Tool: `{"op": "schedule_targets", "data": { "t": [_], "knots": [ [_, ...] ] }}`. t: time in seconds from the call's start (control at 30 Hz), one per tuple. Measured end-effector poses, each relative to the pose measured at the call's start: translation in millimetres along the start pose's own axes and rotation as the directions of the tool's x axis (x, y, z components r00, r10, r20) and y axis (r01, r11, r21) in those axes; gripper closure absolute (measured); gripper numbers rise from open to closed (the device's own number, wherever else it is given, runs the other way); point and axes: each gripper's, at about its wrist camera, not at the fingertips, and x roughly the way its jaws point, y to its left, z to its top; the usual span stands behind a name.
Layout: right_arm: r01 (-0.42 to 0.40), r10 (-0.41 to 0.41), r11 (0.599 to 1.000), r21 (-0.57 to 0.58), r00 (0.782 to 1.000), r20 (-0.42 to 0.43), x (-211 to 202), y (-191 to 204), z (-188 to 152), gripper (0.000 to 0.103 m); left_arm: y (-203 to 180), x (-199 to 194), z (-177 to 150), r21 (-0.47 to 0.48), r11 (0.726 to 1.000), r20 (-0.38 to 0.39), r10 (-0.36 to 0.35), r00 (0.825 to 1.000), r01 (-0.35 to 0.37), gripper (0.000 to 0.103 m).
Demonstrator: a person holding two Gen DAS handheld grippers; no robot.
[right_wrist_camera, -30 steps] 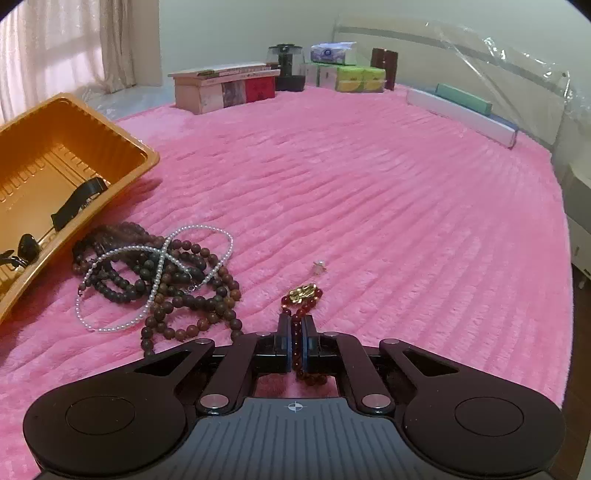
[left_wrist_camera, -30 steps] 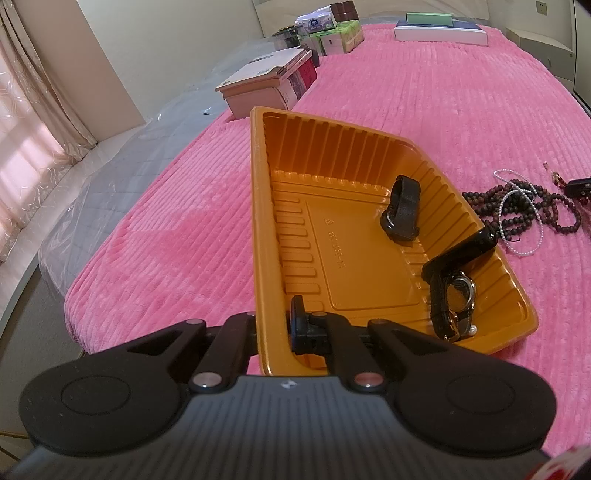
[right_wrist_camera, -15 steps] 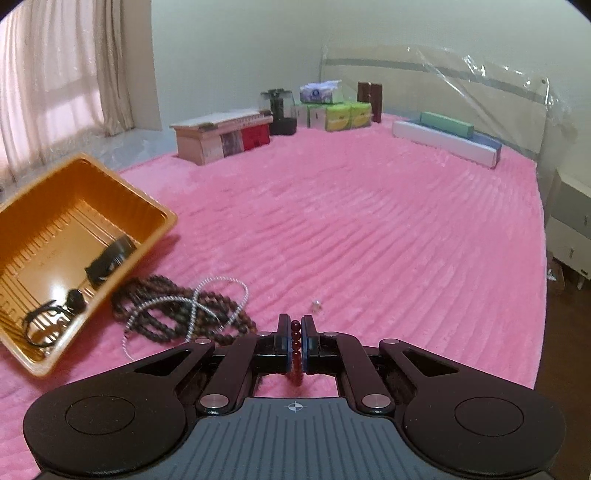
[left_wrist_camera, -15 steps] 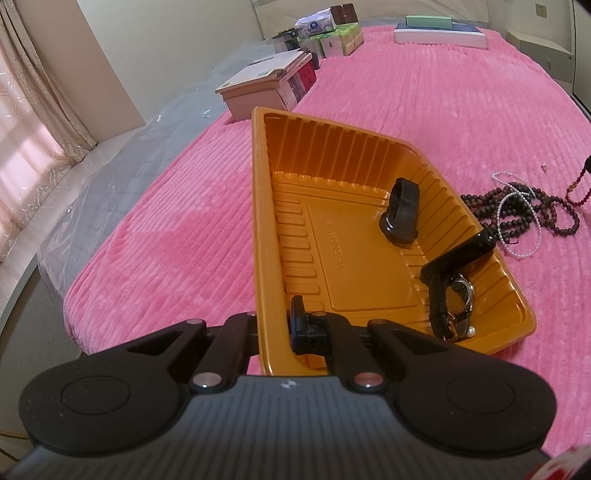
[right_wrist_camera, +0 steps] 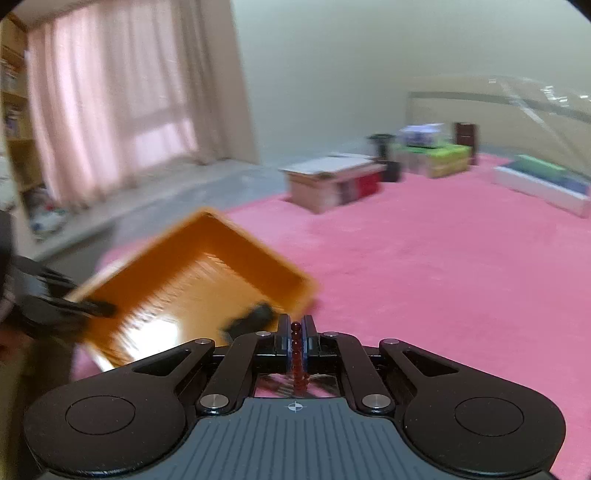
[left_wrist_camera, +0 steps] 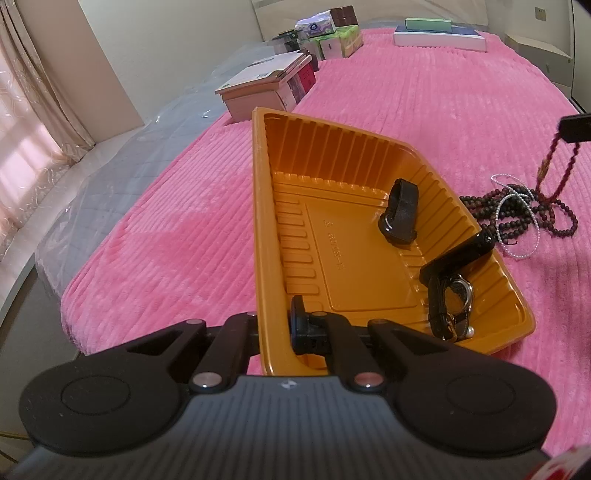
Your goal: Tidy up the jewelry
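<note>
An orange plastic tray [left_wrist_camera: 280, 206] lies tilted on the pink bedspread, and my left gripper [left_wrist_camera: 284, 328] is shut on its near rim. Inside lie a black strap [left_wrist_camera: 400, 210] and a black watch with a metal clasp [left_wrist_camera: 448, 291]. My right gripper [right_wrist_camera: 295, 326] is shut on a red bead bracelet [right_wrist_camera: 296, 354], lifted above the bed near the tray [right_wrist_camera: 207, 273]. In the left wrist view that bracelet [left_wrist_camera: 565, 173] hangs from the right gripper's tip at the right edge. Dark bead strands with a pearl string [left_wrist_camera: 517, 214] lie on the bedspread right of the tray.
Boxes [left_wrist_camera: 266, 85] and tissue packs [left_wrist_camera: 325, 37] stand at the far end of the bed, with a long white box [left_wrist_camera: 439, 35] near the headboard. A plastic-covered strip [left_wrist_camera: 122, 177] runs along the left side. Curtains [right_wrist_camera: 110, 122] hang by the window.
My right gripper rose off the bedspread with the red bracelet and swung left toward the tray; the bracelet now hangs in the air. The left gripper and tray stayed still.
</note>
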Motion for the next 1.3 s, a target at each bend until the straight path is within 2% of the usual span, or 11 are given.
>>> {"op": "schedule_targets", "data": {
  "t": [0.1,0.27,0.53,0.7,0.73,0.9,1.03,1.1,1.2,1.3],
  "knots": [
    [-0.073,0.072,0.997,-0.030,0.997,-0.017,12.9,23.2,3.8,0.098,0.0,-0.7,0.3,0.000,1.000,0.003,-0.002,1.000,0.002,0.099],
    [-0.143,0.138,0.987,-0.070,0.988,-0.061,35.5,49.4,-3.9,0.098,-0.1,-1.7,0.1,-0.003,1.000,0.008,-0.002,1.000,0.002,0.099],
    [-0.186,0.176,0.980,-0.064,0.975,-0.135,64.9,60.9,-24.0,0.098,0.6,-1.7,0.0,-0.004,1.000,0.008,-0.004,1.000,0.004,0.099],
    [-0.198,0.193,0.980,-0.028,0.975,-0.113,64.0,50.4,-27.0,0.097,0.5,-1.4,0.2,-0.005,1.000,0.007,-0.004,1.000,0.004,0.099],
    [-0.189,0.186,0.982,-0.021,0.977,-0.104,61.6,46.9,-27.0,0.096,0.6,-1.4,0.2,-0.005,1.000,0.007,-0.004,1.000,0.004,0.099],
    [-0.103,0.105,0.994,0.038,0.991,-0.081,44.2,16.3,-33.5,0.079,0.8,-1.1,0.5,-0.005,1.000,0.007,-0.004,1.000,0.004,0.099],
    [0.013,-0.004,0.995,0.097,0.996,-0.092,27.6,-22.8,-50.9,0.078,0.9,-0.9,0.5,-0.004,1.000,0.007,-0.003,1.000,0.003,0.099],
    [0.104,-0.093,0.989,0.109,0.991,-0.100,18.9,-43.3,-59.3,0.078,0.9,-0.8,0.6,-0.003,1.000,0.008,-0.002,1.000,0.002,0.099],
    [0.234,-0.221,0.962,0.137,0.969,-0.107,8.2,-77.9,-65.7,0.078,1.1,-0.8,0.8,-0.002,1.000,0.006,-0.002,1.000,0.002,0.099],
    [0.304,-0.289,0.940,0.156,0.951,-0.109,4.3,-103.9,-66.1,0.078,1.0,-0.6,1.0,-0.002,1.000,0.005,-0.001,1.000,0.001,0.099]
  ]
}}
